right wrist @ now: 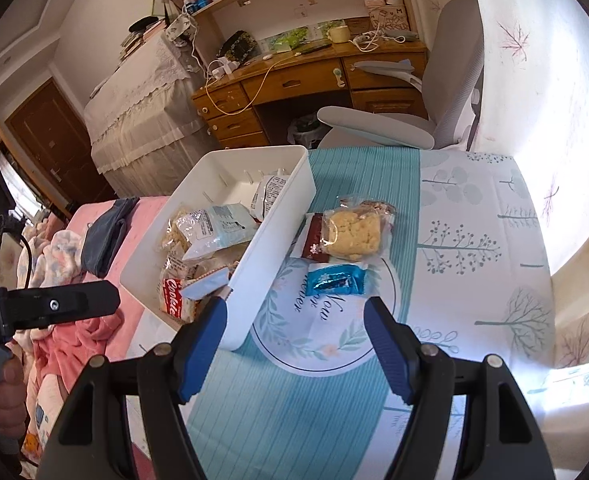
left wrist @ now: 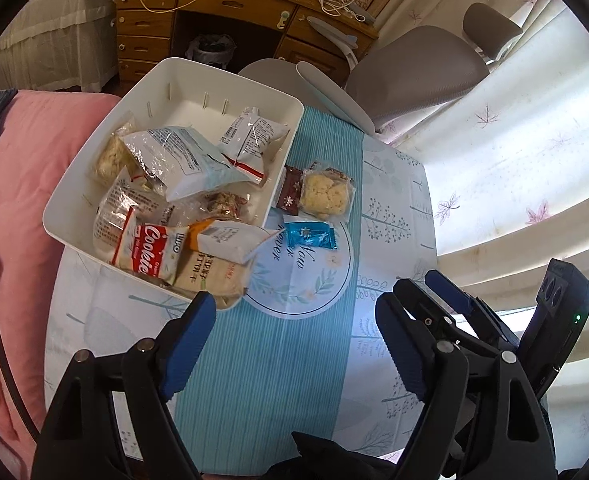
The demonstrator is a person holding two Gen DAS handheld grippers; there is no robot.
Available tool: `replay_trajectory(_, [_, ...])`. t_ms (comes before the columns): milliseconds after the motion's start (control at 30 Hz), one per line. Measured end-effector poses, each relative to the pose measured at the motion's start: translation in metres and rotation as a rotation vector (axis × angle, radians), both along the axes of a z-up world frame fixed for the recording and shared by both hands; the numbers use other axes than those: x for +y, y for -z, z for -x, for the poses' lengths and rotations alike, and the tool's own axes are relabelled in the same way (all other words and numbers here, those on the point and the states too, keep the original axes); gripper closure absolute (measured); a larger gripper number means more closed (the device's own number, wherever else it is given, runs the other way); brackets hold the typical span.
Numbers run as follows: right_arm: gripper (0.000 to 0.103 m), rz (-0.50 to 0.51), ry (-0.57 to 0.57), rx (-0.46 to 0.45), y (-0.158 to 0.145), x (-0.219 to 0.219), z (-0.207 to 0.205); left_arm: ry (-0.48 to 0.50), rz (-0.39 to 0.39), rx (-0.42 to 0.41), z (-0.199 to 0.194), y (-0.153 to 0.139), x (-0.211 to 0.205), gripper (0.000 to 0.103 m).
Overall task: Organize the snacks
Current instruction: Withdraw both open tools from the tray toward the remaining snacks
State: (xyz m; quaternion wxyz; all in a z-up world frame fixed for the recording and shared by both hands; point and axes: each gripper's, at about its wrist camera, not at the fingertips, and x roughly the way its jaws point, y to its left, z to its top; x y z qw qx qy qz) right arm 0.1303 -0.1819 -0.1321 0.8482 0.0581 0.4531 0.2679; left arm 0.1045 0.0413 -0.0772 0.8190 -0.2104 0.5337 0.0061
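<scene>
Bedroom setting: wooden desk (right wrist: 310, 80) and grey chair (left wrist: 410, 76) behind, pink bedding (left wrist: 22, 168) to one side. Work surface (left wrist: 278, 360) covered by a teal-striped, tree-printed cloth.

White bin (left wrist: 162, 92) at the surface's edge nearest the bed, already well stocked: a "Cookie" pack (left wrist: 146, 256), a pale blue-and-white bag (left wrist: 182, 160), a small white pouch (left wrist: 250, 132) and several clear-wrapped items piled together. One white-and-orange packet (left wrist: 230, 240) overhanging the bin's near rim (not fully settled inside, by the look of it).

Three snacks outside the bin, on the cloth just beside its wall: a clear-wrapped yellow crumbly cake (right wrist: 354, 236), a dark brown packet (right wrist: 316, 240) partly under it and touching it, and a blue foil-wrapped sweet (right wrist: 336, 280) a little nearer the cameras.

Left tongs (left wrist: 294, 340): jaws spread wide, nothing between them, over bare cloth short of the loose snacks. Right tongs (right wrist: 294, 344): jaws apart, nothing gripped, aimed towards the blue sweet, which lies just beyond the tips.

Assessment: task mostly done; three items left to transfer, the overhanging packet possibly to be tucked in. Blue sweet judged the likeliest next pick for the right tongs.
</scene>
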Motion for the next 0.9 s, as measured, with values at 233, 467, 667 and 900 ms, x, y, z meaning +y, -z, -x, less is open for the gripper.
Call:
replay_trajectory(233, [0.026, 0.05, -0.058, -0.022, 0.004, -0.013, -0.012, -0.058, -0.027, -0.002, 0.002, 0.013, -0.02, 0.022])
replay_trajectory(467, [0.025, 0.091, -0.097, -0.017, 0.01, -0.019, -0.042, -0.069, -0.032, 0.038, -0.007, 0.043, -0.044, 0.022])
replay_trajectory(667, [0.025, 0.073, -0.114, 0.073, 0.022, -0.019, -0.08, -0.039, -0.06, 0.058, -0.029, 0.069, -0.07, 0.022])
replay_trajectory(900, [0.025, 0.078, -0.144, 0.194, 0.048, -0.01, -0.118, -0.066, -0.088, 0.063, -0.062, 0.096, -0.085, 0.022])
